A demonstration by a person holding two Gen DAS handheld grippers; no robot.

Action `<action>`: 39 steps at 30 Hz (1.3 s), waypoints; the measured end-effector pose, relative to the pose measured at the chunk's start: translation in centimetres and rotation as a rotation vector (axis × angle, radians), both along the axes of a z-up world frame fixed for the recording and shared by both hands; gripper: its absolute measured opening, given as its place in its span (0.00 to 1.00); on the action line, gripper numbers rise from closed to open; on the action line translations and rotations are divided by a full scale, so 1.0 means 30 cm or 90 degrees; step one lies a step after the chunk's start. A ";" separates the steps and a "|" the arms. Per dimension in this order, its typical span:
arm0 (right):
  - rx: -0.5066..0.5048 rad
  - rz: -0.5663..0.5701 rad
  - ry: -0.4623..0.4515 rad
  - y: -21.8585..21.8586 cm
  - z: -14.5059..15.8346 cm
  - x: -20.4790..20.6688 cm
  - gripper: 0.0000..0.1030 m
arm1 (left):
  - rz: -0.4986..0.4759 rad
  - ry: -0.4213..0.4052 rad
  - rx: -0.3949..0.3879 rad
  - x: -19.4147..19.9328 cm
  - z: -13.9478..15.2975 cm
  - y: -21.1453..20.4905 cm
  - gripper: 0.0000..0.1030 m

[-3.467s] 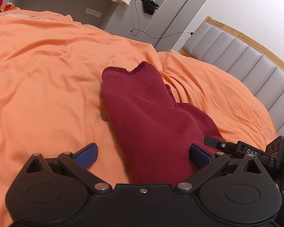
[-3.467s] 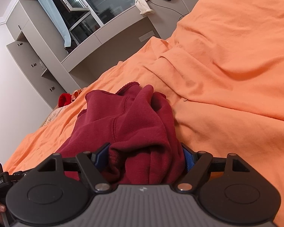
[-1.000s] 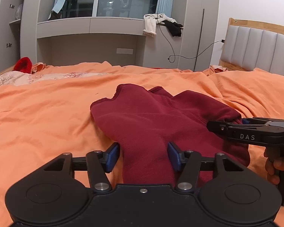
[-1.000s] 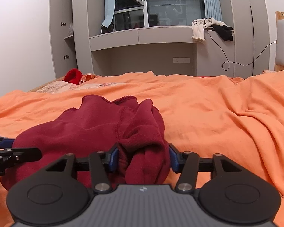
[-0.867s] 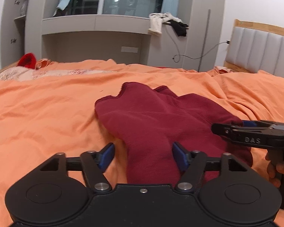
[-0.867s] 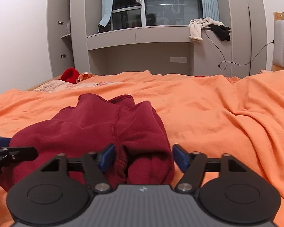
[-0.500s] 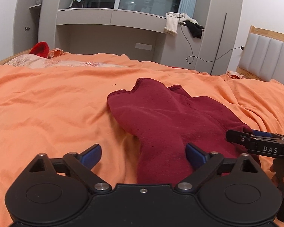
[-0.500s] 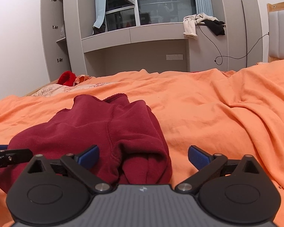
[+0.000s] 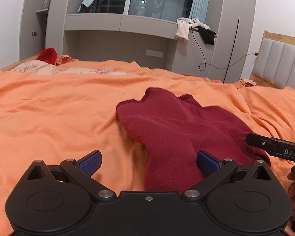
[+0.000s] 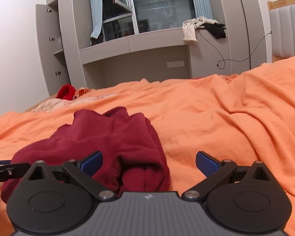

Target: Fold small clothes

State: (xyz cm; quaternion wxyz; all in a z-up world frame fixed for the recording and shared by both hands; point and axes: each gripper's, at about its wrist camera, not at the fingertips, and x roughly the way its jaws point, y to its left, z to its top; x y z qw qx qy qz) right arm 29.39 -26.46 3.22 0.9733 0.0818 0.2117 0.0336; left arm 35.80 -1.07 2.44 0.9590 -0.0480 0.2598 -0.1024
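1. Lying on the orange bed cover (image 9: pixel 49 118), one dark red garment (image 9: pixel 177 125) sits bunched and partly folded, its long axis running from the near edge away toward the far cabinets (image 9: pixel 118 39).
2. The left gripper (image 9: pixel 149 160) has its jaws spread as wide as they go and opening; the garment's near end lies between the blue pads (image 9: pixel 90 160), closer to the right one, and neither pad presses it.
3. The right gripper (image 10: pixel 149 161) is likewise fully spread; the garment's thick rolled edge lies between its pads (image 10: pixel 206 163), close to the left one, with bare cover showing on the right. Nothing is gripped.
4. So the cloth lies just ahead of and under both sets of fingers: right of centre for the left gripper, left of centre for the right one. Each is about equally near its own end; in the left view the right gripper's tip shows at the garment's right side.
5. Judged from this, the fold is set down and released; any further fold would likely need a fresh grasp of a near edge and a carry toward the far end.
6. Count: one garment in hand's reach, two grippers, one small red item (image 10: pixel 65 92) far left on the bed, and a couple of clothes (image 10: pixel 198 27) hanging on the far ledge.
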 end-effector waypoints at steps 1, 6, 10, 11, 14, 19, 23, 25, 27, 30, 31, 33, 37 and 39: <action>0.001 -0.001 -0.003 -0.001 0.005 -0.006 1.00 | 0.002 -0.008 0.000 -0.011 0.008 -0.001 0.99; -0.002 -0.002 -0.015 0.002 0.031 -0.049 1.00 | 0.023 -0.054 0.010 -0.087 0.058 -0.002 0.99; -0.005 0.001 -0.039 0.010 0.064 -0.114 1.00 | 0.041 -0.078 0.003 -0.165 0.095 0.016 0.99; -0.007 0.002 -0.046 0.013 0.074 -0.133 1.00 | 0.045 -0.084 0.002 -0.189 0.104 0.019 0.99; -0.011 0.013 -0.073 0.026 0.112 -0.201 1.00 | 0.054 -0.103 0.006 -0.258 0.130 0.026 0.99; -0.020 0.032 -0.119 0.053 0.160 -0.341 1.00 | 0.055 -0.126 0.011 -0.390 0.148 0.039 0.99; -0.064 0.053 -0.178 0.086 0.197 -0.458 1.00 | 0.063 -0.136 0.012 -0.487 0.146 0.048 0.99; -0.081 0.052 -0.198 0.101 0.212 -0.509 1.00 | 0.066 -0.147 0.023 -0.532 0.146 0.043 0.99; -0.086 0.044 -0.211 0.108 0.219 -0.551 1.00 | 0.068 -0.158 0.029 -0.576 0.144 0.043 0.99; -0.078 0.037 -0.218 0.107 0.222 -0.611 1.00 | 0.072 -0.161 0.028 -0.629 0.137 0.049 0.99; -0.075 0.032 -0.219 0.106 0.220 -0.631 1.00 | 0.073 -0.160 0.026 -0.644 0.134 0.053 0.99; -0.071 0.025 -0.223 0.103 0.216 -0.669 1.00 | 0.076 -0.157 0.027 -0.669 0.127 0.058 0.99; -0.070 0.016 -0.234 0.101 0.201 -0.740 1.00 | 0.076 -0.152 0.025 -0.725 0.108 0.073 0.99; -0.064 0.018 -0.236 0.097 0.192 -0.774 1.00 | 0.077 -0.151 0.026 -0.758 0.097 0.078 0.99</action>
